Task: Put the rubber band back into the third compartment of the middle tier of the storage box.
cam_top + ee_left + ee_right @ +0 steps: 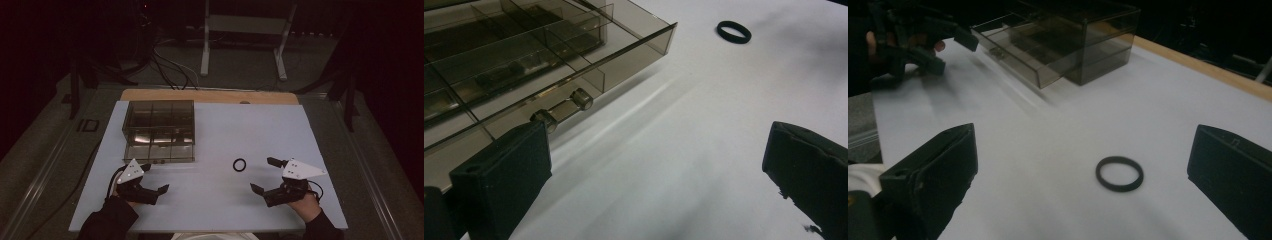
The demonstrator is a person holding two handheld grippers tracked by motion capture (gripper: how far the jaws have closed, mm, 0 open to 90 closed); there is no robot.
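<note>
I am holding my left gripper (pixel 154 178) low over the white table (pixel 210 200), jaws standing wide apart and gripping nothing. It is sitting just beside the pulled-out drawer (pixel 549 65) of the smoky clear organizer box (pixel 159 129), near the drawer's small handle (pixel 564 107). I am holding my right gripper (pixel 265 175) with jaws likewise spread and empty. The black ring (pixel 1119 173) is lying flat on the table, between those jaws in the right gripper view, apart from both, and well clear of the box.
</note>
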